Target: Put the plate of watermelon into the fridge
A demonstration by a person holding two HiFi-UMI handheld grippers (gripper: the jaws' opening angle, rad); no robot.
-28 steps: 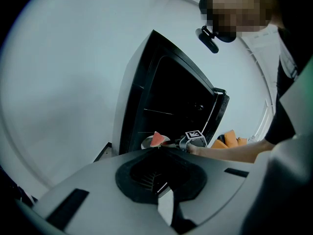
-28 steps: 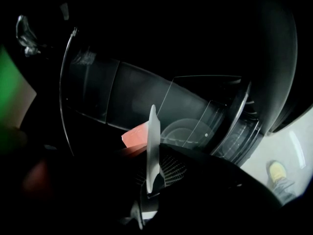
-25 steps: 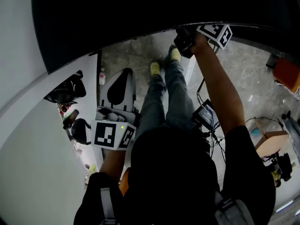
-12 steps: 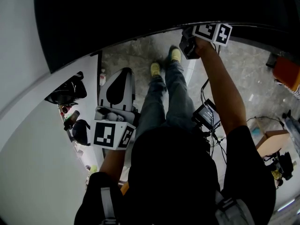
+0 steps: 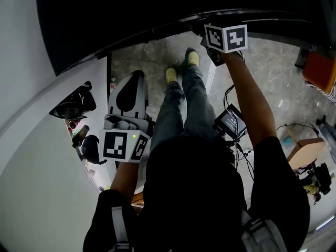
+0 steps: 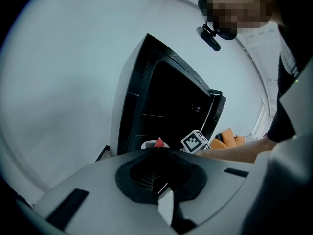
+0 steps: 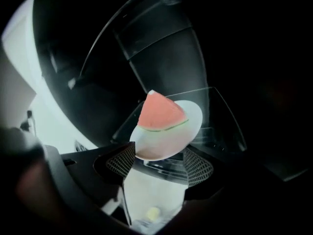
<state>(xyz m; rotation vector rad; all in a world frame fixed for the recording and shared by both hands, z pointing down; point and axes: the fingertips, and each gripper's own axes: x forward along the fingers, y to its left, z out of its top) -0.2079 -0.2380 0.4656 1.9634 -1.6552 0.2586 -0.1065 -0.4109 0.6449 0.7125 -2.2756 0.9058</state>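
Plate [image 7: 168,140] with the watermelon [image 7: 160,114] wedge is sitting on a glass shelf [image 7: 222,129] inside the dark fridge [image 7: 146,48]. Right gripper [image 7: 160,160] is right at its near rim, and its jaws have just been opening. They're spread wide now, rim between the pads but not squeezed. Left gripper [image 6: 159,177] hangs back outside, jaws pressed together on nothing.

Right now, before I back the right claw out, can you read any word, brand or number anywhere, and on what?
No readable text anywhere.
Marker cubes: black-and-white squares only, no letters.
Bottles at left: labels too small to read.
Plate and watermelon: no print.
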